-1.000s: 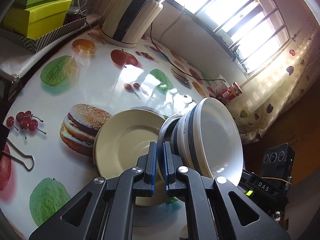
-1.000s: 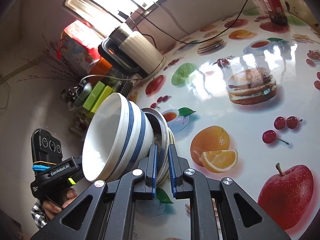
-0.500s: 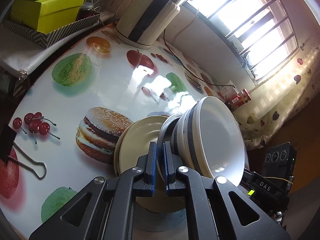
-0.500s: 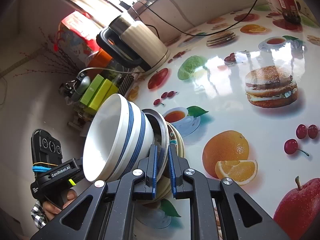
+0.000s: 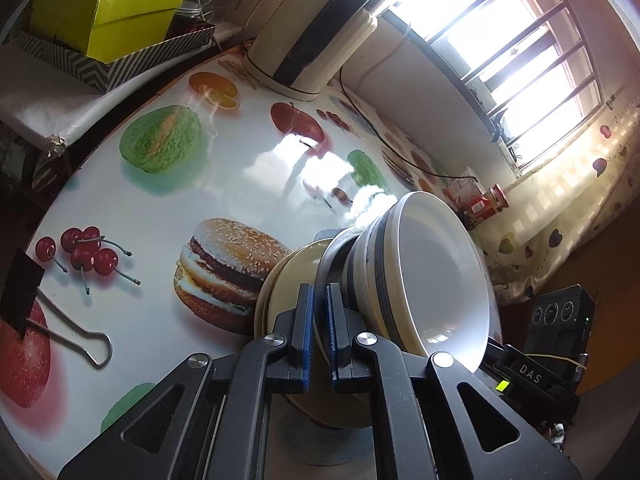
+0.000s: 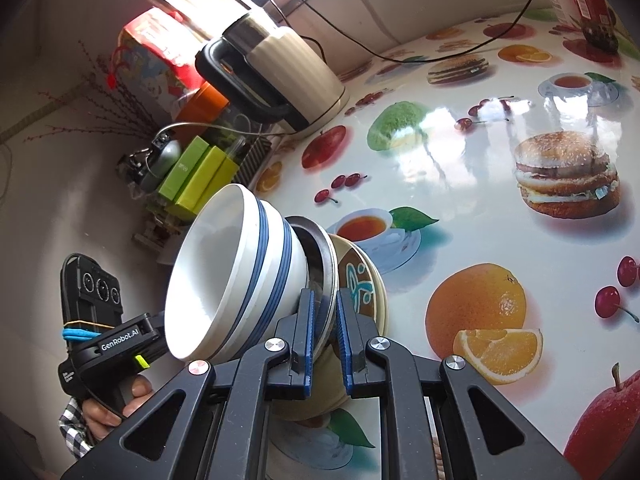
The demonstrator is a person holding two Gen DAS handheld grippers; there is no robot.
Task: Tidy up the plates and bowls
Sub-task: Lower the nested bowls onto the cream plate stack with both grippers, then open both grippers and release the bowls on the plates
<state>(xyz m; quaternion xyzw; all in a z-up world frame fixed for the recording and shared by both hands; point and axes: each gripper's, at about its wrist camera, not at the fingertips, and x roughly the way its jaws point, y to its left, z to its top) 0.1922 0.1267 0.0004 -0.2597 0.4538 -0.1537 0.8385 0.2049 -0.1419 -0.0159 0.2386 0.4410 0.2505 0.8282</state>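
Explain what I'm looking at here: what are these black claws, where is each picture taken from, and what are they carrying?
There is no robot arm. A person holds a hand-held claw in each hand, each with a fisheye camera looking along its fingers.

The left-hand camera shows the left claw shut on the rim of a grey metal plate. The right-hand camera shows the right claw gripping the same plate's opposite rim. You also see the person's hand there, holding the left tool.

Together they carry a tilted stack: two white bowls with blue stripes on the metal plate, with cream plates behind it.

Below is a glossy table with printed fruit and burgers, bearing a cream electric kettle, a red-capped jar and a binder clip.
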